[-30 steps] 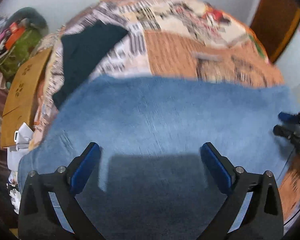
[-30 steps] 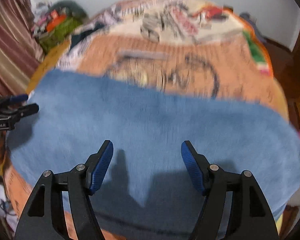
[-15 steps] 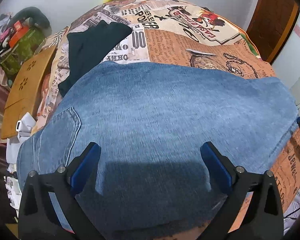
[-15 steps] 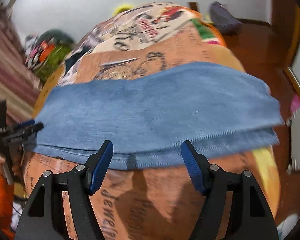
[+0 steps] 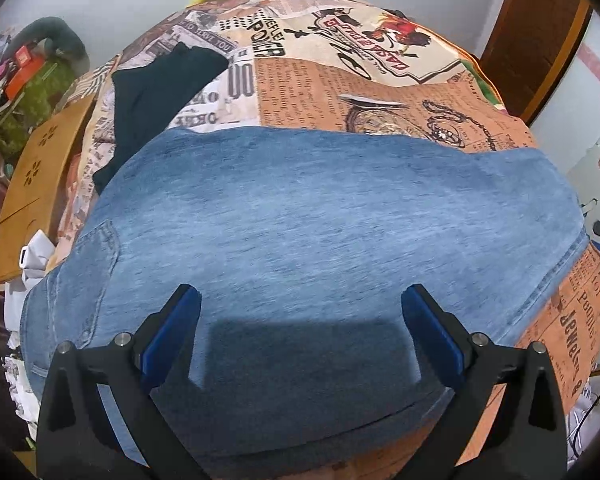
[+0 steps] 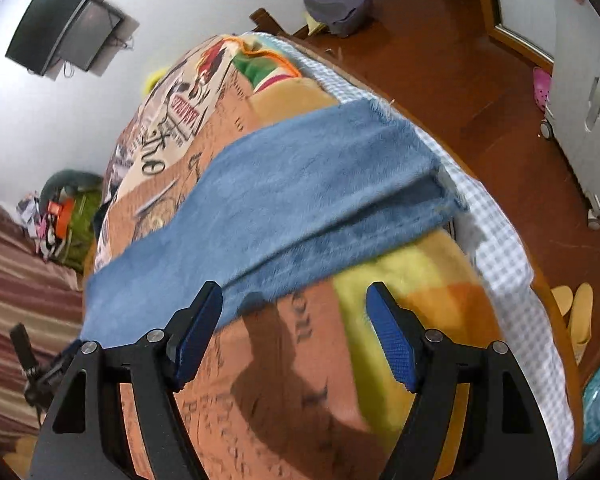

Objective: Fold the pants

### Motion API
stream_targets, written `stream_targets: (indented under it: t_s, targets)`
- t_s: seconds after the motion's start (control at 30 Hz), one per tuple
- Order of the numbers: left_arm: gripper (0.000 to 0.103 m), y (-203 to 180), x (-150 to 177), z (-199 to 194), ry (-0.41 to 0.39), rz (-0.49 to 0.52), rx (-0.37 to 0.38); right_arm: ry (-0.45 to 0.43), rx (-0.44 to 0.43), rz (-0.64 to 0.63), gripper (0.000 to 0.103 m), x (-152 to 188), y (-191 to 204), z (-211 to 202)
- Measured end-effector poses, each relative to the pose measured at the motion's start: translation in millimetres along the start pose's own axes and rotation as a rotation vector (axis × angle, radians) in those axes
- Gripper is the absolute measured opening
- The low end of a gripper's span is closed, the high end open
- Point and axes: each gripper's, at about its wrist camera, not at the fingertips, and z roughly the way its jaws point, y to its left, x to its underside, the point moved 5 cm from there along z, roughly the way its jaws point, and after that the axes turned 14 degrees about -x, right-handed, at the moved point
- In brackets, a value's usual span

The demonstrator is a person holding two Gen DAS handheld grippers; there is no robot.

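Observation:
Blue denim pants lie flat across a bed with a newspaper-print cover, folded lengthwise with one leg on the other. A back pocket shows at the left end. My left gripper is open and empty, hovering over the pants' near edge. In the right wrist view the pants stretch from lower left to the frayed leg hems at the right. My right gripper is open and empty, just in front of the pants' near edge, over the bedcover.
A dark garment lies on the bed beyond the pants. A wooden board and clutter stand at the left. The right wrist view shows the bed's right edge, wooden floor, slippers and a white cabinet.
My right gripper has pulled back and swung right, off the pants toward the hem end. My left gripper has backed off slightly. Both stay open.

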Motion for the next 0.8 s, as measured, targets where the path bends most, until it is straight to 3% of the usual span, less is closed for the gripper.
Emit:
stream_targets:
  t_s: [0.23, 0.3, 0.47, 0.5, 0.7, 0.8]
  targets:
    - [0.103, -17.5, -4.8, 0.1, -0.014, 0.035, 0.007, -0.034, -0.002, 0.120, 0.070, -23.9, -25.7, 15.1]
    - [0.103, -19.8, -6.5, 1.1, -0.014, 0.037, 0.011, -0.057, 0.007, 0.134, 0.062, -30.1, -30.1, 9.3]
    - [0.103, -25.2, -11.1, 4.5, -0.009, 0.036, 0.021, -0.116, 0.045, 0.100, 0.019, -48.5, -32.2, 1.7]
    - [0.103, -26.2, -11.9, 4.9, -0.009, 0.036, 0.022, -0.125, 0.050, 0.084, 0.015, -51.1, -31.6, -0.3]
    - [0.103, -28.5, -12.6, 3.0, -0.013, 0.036, 0.024, -0.208, 0.115, -0.116, 0.008, -56.2, 1.7, -13.3]
    - [0.103, -26.4, -12.1, -0.6, -0.016, 0.033, 0.029, -0.251, 0.098, -0.189, 0.008, -60.6, 26.3, -29.0]
